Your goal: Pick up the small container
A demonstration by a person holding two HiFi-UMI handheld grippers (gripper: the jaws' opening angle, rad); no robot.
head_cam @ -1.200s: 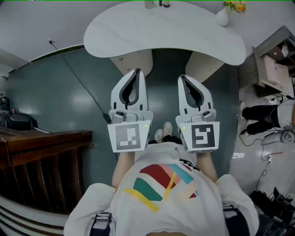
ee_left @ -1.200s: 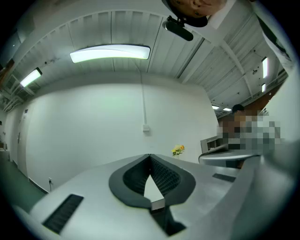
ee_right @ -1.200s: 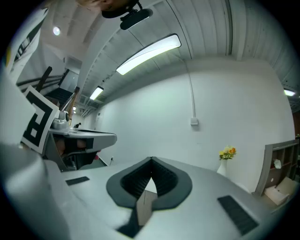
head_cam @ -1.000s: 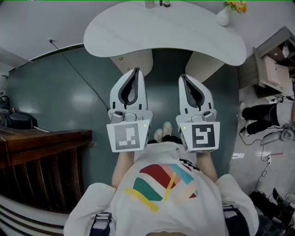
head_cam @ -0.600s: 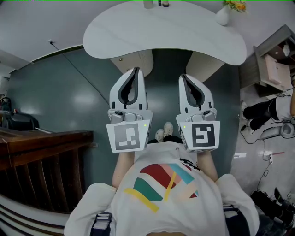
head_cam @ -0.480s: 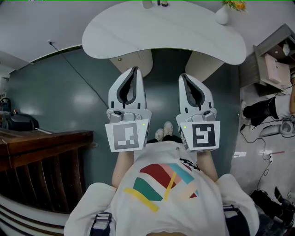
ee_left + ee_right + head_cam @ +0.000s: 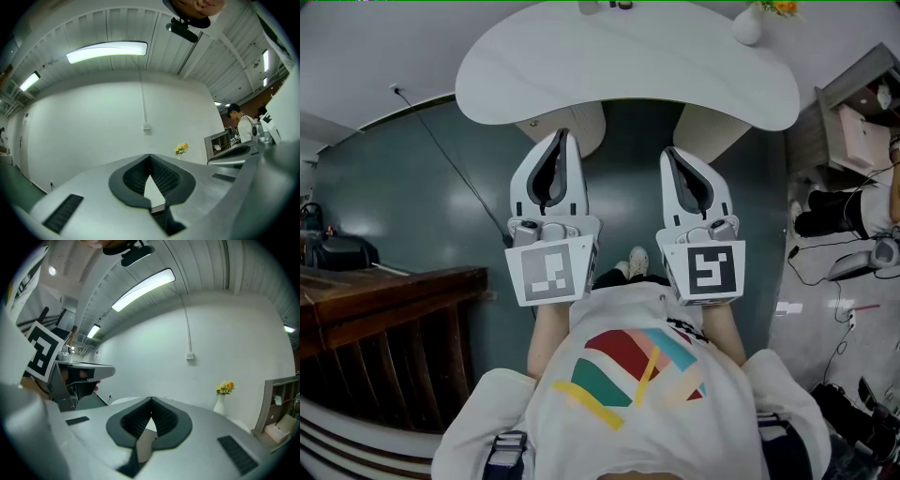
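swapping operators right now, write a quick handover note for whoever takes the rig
Left gripper: shut, empty, level, short of the white table.
Right gripper: shut, empty, beside it.
Things: small items at the table's far edge, cut off by the frame; the small container is probably among them.
Done: nothing picked up.
Left: reach in, open a gripper, grasp and lift it.
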